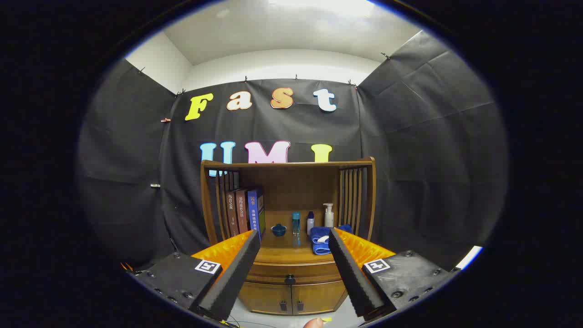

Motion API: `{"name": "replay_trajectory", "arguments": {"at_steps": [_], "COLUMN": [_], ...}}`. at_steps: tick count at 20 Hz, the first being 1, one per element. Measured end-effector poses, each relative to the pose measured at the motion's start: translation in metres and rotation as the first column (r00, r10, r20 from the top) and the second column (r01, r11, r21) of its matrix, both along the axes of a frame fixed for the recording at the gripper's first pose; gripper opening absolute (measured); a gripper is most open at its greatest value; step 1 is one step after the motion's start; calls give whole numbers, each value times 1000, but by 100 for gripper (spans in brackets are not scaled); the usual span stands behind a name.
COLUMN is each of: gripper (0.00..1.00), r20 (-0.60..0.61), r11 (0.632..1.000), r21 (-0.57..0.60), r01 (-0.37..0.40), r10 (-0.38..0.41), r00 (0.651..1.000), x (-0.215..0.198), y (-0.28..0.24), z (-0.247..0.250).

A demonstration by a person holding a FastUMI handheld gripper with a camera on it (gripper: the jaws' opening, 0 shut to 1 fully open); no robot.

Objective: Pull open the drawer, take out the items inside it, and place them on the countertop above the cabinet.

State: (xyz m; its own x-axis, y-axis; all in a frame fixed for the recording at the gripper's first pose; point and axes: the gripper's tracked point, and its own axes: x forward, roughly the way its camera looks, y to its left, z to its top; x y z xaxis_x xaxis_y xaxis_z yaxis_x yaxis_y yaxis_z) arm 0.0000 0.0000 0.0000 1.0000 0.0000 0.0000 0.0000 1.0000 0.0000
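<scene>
Approaching the cabinet (pixel 291 291) is the step in hand: the gripper (pixel 294 255) is held with fingers spread wide and empty, well short of the closed drawer (pixel 291 272). The drawer knob (pixel 290 279) is seen between the fingers, under the countertop (pixel 291 253). Next, advance and closure on the knob are required.

Hand-held gripper (pixel 294 241): screwed dark blocks with square markers
</scene>
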Motion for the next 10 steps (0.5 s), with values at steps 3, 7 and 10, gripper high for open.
{"name": "replay_trajectory", "arguments": {"at_steps": [3, 7, 10], "gripper": [99, 99, 99], "r20": [1, 1, 5], "r11": [1000, 1000, 1000], "r21": [1, 5, -8], "r01": [5, -4, -4], "r10": [-5, 4, 4], "r00": [1000, 1000, 1000], "x": [0, 1, 2], "y": [-3, 2, 6], "z": [0, -1, -2]}}
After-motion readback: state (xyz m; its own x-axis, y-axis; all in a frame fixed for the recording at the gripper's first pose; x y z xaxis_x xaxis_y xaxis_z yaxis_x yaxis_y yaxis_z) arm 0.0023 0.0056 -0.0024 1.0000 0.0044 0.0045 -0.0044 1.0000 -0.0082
